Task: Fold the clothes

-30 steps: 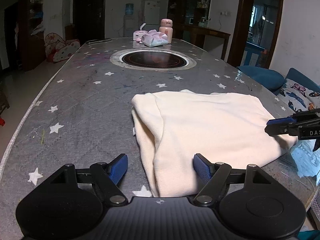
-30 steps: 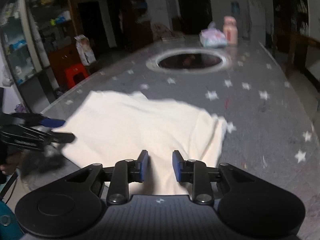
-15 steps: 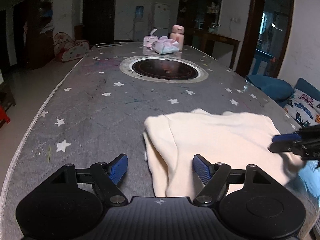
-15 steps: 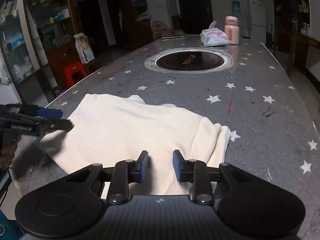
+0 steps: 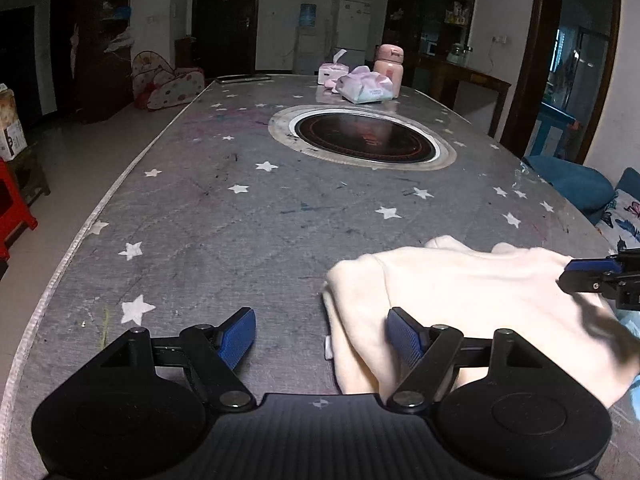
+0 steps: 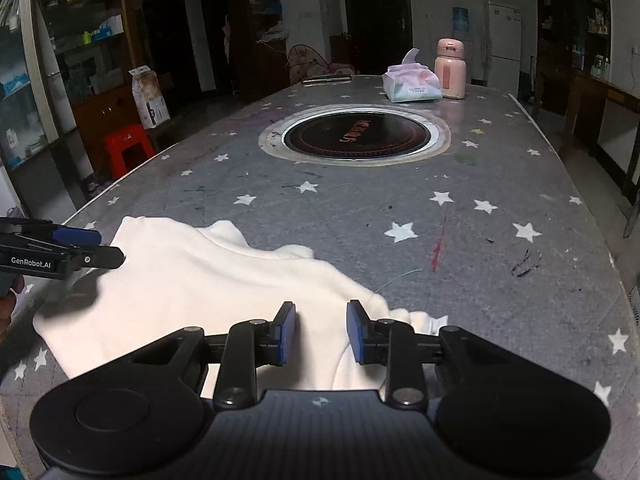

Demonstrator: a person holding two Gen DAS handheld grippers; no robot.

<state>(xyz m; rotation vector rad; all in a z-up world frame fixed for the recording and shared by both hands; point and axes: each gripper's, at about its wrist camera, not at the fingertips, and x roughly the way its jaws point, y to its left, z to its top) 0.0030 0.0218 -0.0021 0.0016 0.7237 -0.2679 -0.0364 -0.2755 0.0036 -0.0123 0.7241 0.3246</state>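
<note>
Near edge of the folded cream fabric garment (image 5: 460, 304) hidden behind the black left gripper (image 5: 322, 338) body; its right lower corner blurs toward the frame edge. In the right wrist view the garment (image 6: 192, 288) runs under the black right gripper (image 6: 318, 332), front hem not visible. Grey star-printed table (image 5: 240, 240) near edge cut off in both views. Person's hand (image 6: 6, 308) at the left border, only a sliver shows. Print on the pastel tissue pack (image 6: 414, 86) too small to read. Round black inset cooktop (image 6: 360, 134) lettering unreadable.
</note>
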